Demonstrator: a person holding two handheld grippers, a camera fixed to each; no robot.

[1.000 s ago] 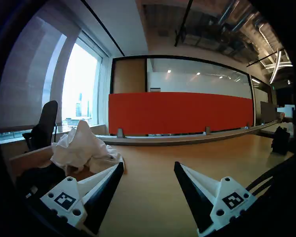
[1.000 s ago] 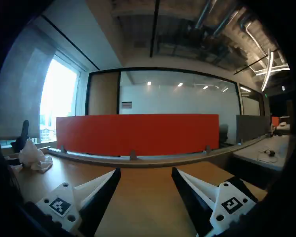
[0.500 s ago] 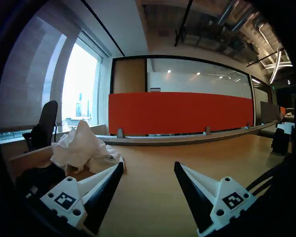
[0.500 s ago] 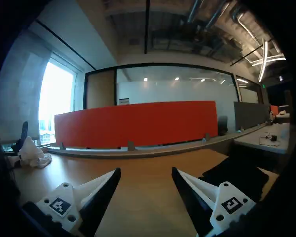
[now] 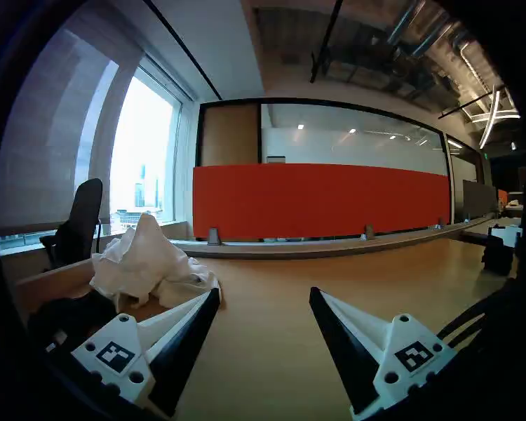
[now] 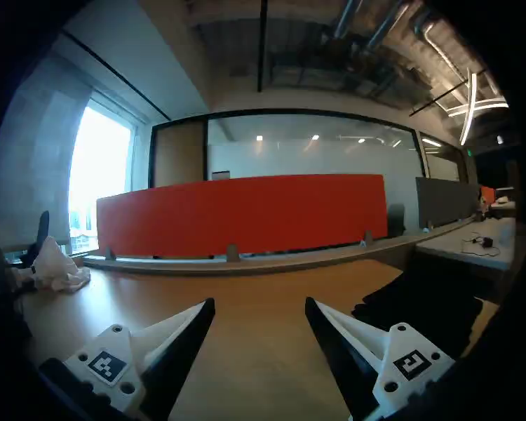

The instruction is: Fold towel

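Observation:
A crumpled white towel (image 5: 149,265) lies heaped on the wooden desk (image 5: 277,337) at the left of the left gripper view, just beyond the left finger. My left gripper (image 5: 263,298) is open, low over the desk, with nothing between its fingers. In the right gripper view the same towel (image 6: 52,265) sits far off at the left edge. My right gripper (image 6: 259,309) is open above bare desk (image 6: 256,330), far from the towel.
A red divider panel (image 5: 319,200) runs along the desk's far edge. An office chair (image 5: 77,224) stands by the window at left. A dark object (image 5: 498,256) sits at the right of the desk. Dark cloth or a mat (image 6: 424,309) lies at the right in the right gripper view.
The right gripper view has risen and tipped slightly, bringing the dark patch at right into sight. The left gripper has stayed still. Both remain open.

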